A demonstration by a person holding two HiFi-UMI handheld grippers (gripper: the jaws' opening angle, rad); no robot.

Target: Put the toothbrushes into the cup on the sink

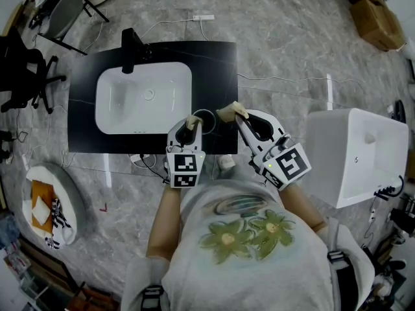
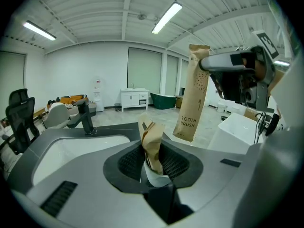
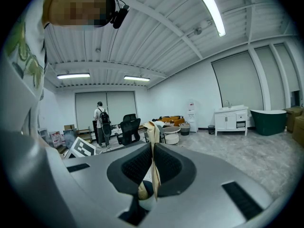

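Countertop (image 1: 84,96): black slab carrying a white basin (image 1: 123,105) and a dark faucet (image 1: 130,50).
Cup (image 1: 206,111): a clear ring at the slab's near edge, between the two grippers. It is too faint to tell whether anything is inside.
Left gripper (image 1: 188,131): jaws a narrow gap apart, with the pads against a crumpled kraft-paper toothbrush packet (image 2: 153,144).
Left packet, axis: roughly upright, rumpled top end up, a white lower end sunk between the jaws. It sits just beside the cup's left rim.
Right gripper (image 1: 241,118): jaws closed thin on a second packet (image 2: 192,96), gripped near its upper end.
Right packet, axis: near vertical, slightly tilted, with the printed end hanging free below. It sits just right of the cup and above the slab.
Progress: judged early, since both toothbrushes are in hand and neither is seen in the cup.
Remaining: lower each packet into the cup end first, then release it.
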